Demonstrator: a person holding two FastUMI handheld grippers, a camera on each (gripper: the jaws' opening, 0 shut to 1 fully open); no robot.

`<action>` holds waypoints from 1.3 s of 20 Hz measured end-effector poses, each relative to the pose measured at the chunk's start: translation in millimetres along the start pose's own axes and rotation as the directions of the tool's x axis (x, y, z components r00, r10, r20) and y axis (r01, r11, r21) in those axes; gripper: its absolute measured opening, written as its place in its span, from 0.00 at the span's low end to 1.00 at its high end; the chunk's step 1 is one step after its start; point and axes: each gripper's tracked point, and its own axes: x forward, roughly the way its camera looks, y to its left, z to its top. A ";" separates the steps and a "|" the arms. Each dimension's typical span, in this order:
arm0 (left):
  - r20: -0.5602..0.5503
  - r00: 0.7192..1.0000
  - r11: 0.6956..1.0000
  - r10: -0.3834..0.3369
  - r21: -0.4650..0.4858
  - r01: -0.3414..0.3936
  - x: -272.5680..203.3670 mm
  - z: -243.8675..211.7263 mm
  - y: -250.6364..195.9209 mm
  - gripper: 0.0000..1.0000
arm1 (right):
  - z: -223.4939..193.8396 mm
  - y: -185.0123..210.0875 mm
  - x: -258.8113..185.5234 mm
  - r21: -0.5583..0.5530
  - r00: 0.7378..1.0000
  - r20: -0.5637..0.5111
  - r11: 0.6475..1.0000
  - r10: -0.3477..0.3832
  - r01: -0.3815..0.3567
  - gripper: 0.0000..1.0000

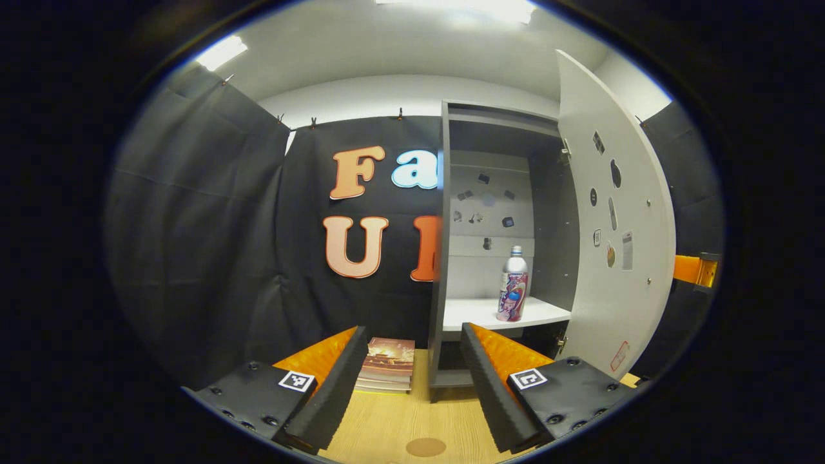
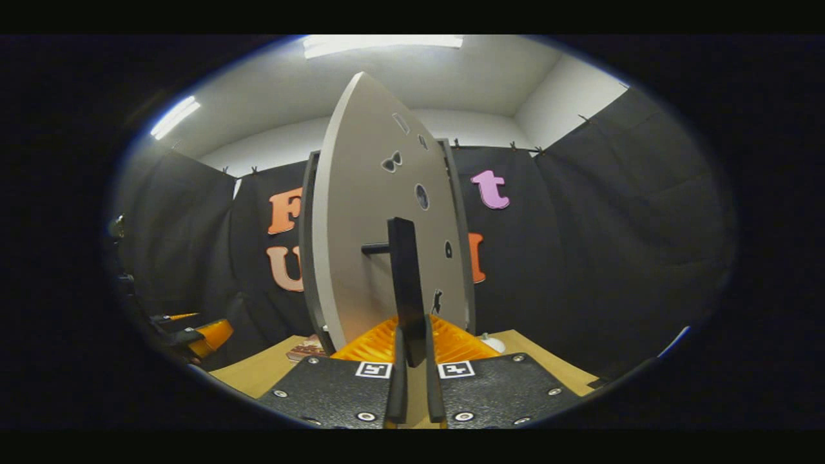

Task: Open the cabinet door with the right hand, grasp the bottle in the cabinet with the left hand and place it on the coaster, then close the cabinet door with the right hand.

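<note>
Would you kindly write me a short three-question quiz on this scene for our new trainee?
1. True or false: the cabinet door stands open.
2. What is the right tool shut on? A) bottle B) door handle C) books
3. Fill in: the bottle stands upright on the white ___ inside the cabinet.

Key:
1. True; the inside shows.
2. B; both fingers press on the black handle.
3. Shelf. The left tool is open and short of the bottle, with the coaster on the table below it.
</note>
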 end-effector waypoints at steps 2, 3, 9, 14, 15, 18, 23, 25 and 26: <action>0.005 1.000 1.000 -0.009 0.006 0.009 4.9 0.7 -4.6 0.95 | 1.0 -13.2 0.5 -0.023 0.999 0.006 0.999 -0.038 0.038 0.10; 0.002 1.000 1.000 -0.019 0.003 0.019 7.5 -0.9 -9.3 0.95 | 1.1 -20.5 2.4 -0.034 0.999 0.008 0.998 -0.054 0.054 0.12; -0.010 0.997 0.997 -0.073 0.008 0.073 22.7 -4.4 -26.9 0.94 | 5.4 -46.5 8.7 -0.024 0.996 0.025 0.996 -0.088 0.089 0.02; -0.016 0.993 0.993 -0.113 0.016 0.113 35.0 -3.7 -37.3 0.95 | 4.4 -52.7 10.8 -0.025 0.997 0.015 0.997 -0.075 0.075 0.09; -0.015 0.993 0.993 -0.119 0.019 0.119 35.7 -3.1 -37.6 0.95 | 4.3 -54.9 9.4 -0.026 0.996 0.015 0.996 -0.088 0.089 0.16; -0.018 0.989 0.989 -0.144 0.016 0.144 36.9 -4.4 -45.0 0.94 | 5.1 -57.9 7.1 -0.022 0.991 0.012 0.991 -0.133 0.133 0.17; -0.016 0.983 0.983 -0.183 0.007 0.183 37.0 -2.2 -51.6 0.94 | 4.1 -69.9 -10.8 -0.034 0.975 0.000 0.975 -0.221 0.221 0.36; -0.013 0.980 0.980 -0.199 0.006 0.199 36.6 -0.7 -54.6 0.95 | 9.3 -75.0 -15.0 -0.054 0.967 0.020 0.966 -0.253 0.253 0.37; -0.014 0.978 0.978 -0.208 0.003 0.208 37.1 -0.6 -56.5 0.95 | 9.9 -77.4 -14.7 -0.067 0.965 0.028 0.963 -0.261 0.262 0.37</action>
